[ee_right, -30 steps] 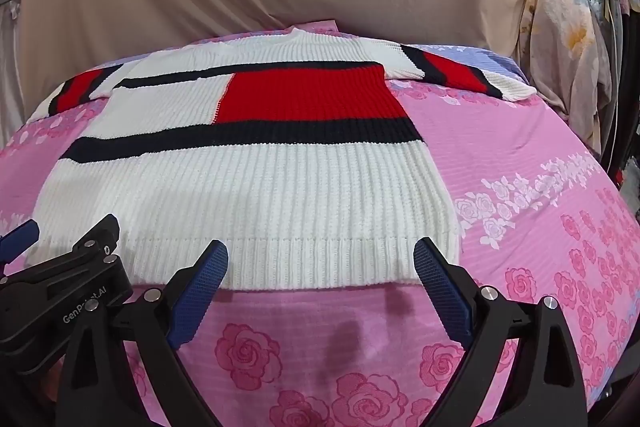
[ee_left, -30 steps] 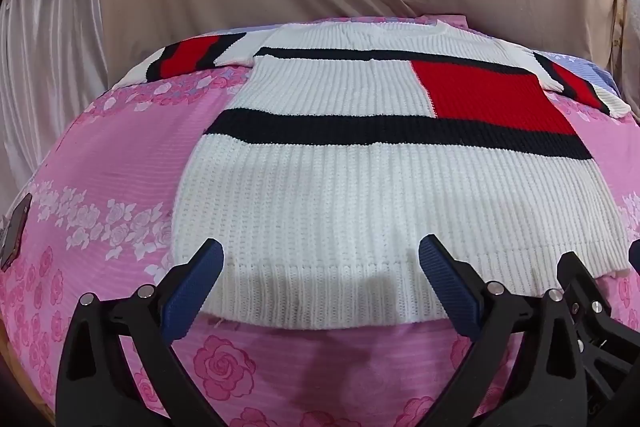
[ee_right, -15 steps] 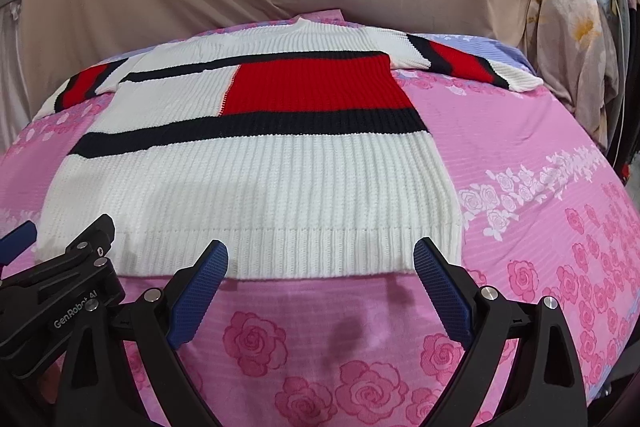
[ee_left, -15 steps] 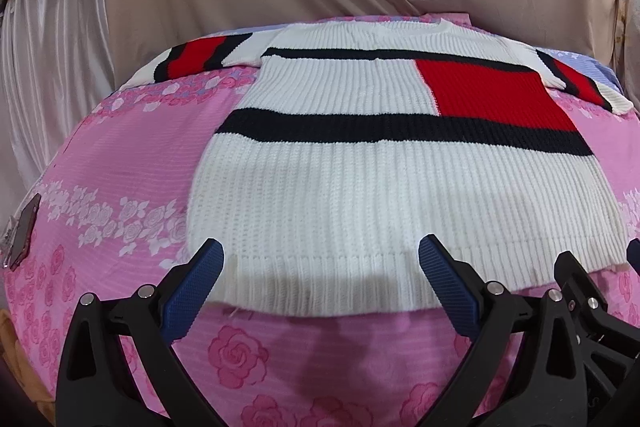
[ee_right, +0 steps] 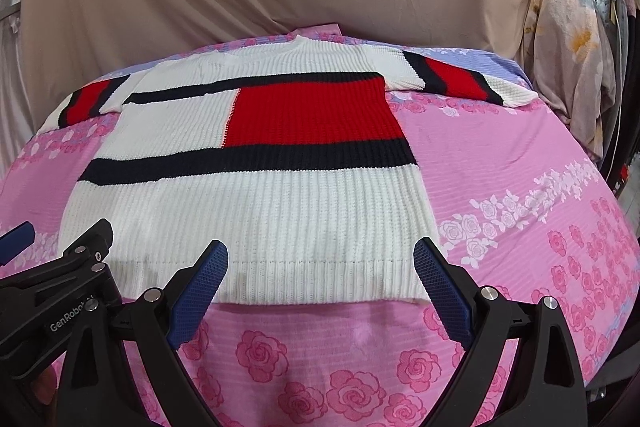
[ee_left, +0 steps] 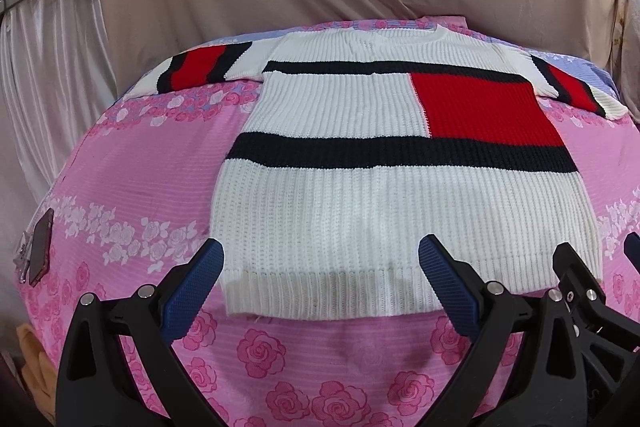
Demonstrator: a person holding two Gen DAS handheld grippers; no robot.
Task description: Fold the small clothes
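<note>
Left wrist view shows the sweater [ee_left: 400, 187] farther off than before, flat on the pink sheet [ee_left: 120, 187]. Left gripper [ee_left: 320, 279] and right gripper [ee_right: 320, 279] hover side by side, wide open, empty.

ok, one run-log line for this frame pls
phase: pre-grasp | sweater: flat, unfolded on pink bedsheet | left gripper: open, near hem | right gripper: open, near hem

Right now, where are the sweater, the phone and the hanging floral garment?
sweater [ee_left: 400, 211], left wrist view, white lower body panel.
phone [ee_left: 40, 247], left wrist view, middle of its face.
floral garment [ee_right: 568, 67], right wrist view, upper draped cloth.
</note>
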